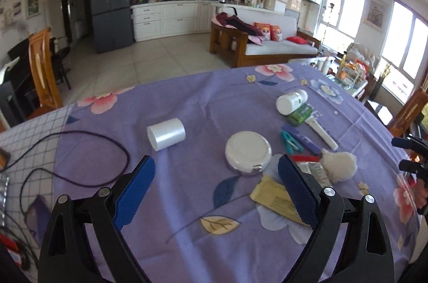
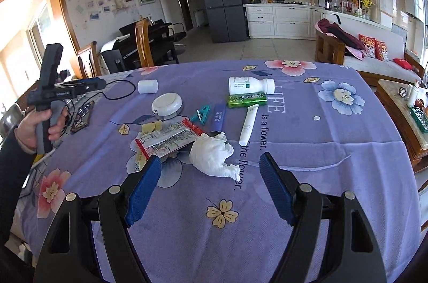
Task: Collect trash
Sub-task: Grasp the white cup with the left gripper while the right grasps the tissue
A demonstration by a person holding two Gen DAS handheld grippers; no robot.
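A crumpled white tissue (image 2: 214,154) lies on the purple flowered tablecloth (image 2: 307,162), just ahead of my open right gripper (image 2: 211,162) and between the lines of its fingers. Left of the tissue lies a red-edged printed wrapper (image 2: 168,140), with yellow wrappers (image 2: 151,126) beside it. My left gripper (image 1: 216,168) is open and empty above the cloth. Its right finger (image 1: 294,189) overlaps a yellow wrapper (image 1: 270,198). The tissue (image 1: 339,162) and the red-edged wrapper (image 1: 311,162) sit to its right.
Also on the table are a round white tin (image 2: 167,102), a white cup on its side (image 2: 148,86), a white bottle (image 2: 250,85), a green gum pack (image 2: 246,100), a white tube (image 2: 248,125), a teal clip (image 2: 202,114) and a black cable (image 1: 80,154). A hand (image 2: 34,128) holds the left gripper's handle.
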